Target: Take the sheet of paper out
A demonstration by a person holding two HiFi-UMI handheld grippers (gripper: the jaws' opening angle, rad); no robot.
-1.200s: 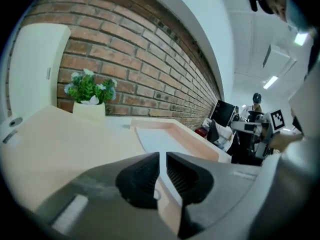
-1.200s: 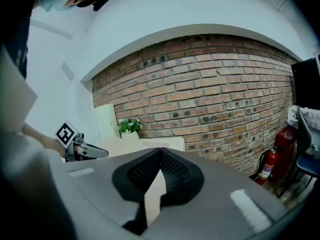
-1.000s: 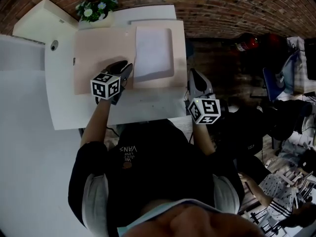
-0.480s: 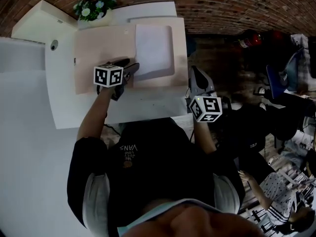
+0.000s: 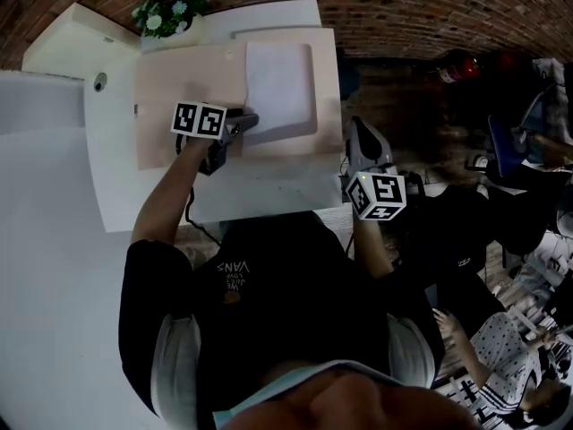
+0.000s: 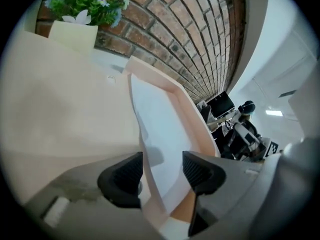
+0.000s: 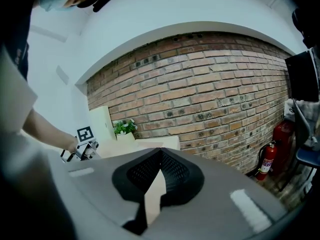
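- Head view first: the left gripper (image 5: 246,122) is down at the lower-left corner of the sheet of paper (image 5: 279,83), which lies flat in the recess of a pale pink tray (image 5: 188,88) on the white table (image 5: 269,195), centre-top of frame.
- Left gripper view: the jaws have just been opening and now stand wide apart. The sheet's near edge runs up between them, with the tray's pink lip (image 6: 192,116) just beside it, and neither pad presses on anything yet.
- First risk, to my eye: paper and lip both sit in that gap. A squeeze from here could catch the tray along with the sheet and drag the whole lot across the table.
- Second risk: a bite on the very corner could crease or tear the paper if it is pulled at an angle, or the thin edge may simply slip off the ribbed pads.
- Right gripper (image 5: 363,143), at the right of frame off the table's edge: jaws fully together and holding nothing. Nothing steadies the tray, so it is free to slide.
- Containers: the tray holds only the one white sheet. At upper left, a white planter (image 6: 72,34) carries a green plant with pale flowers (image 5: 170,12), well apart from the action.
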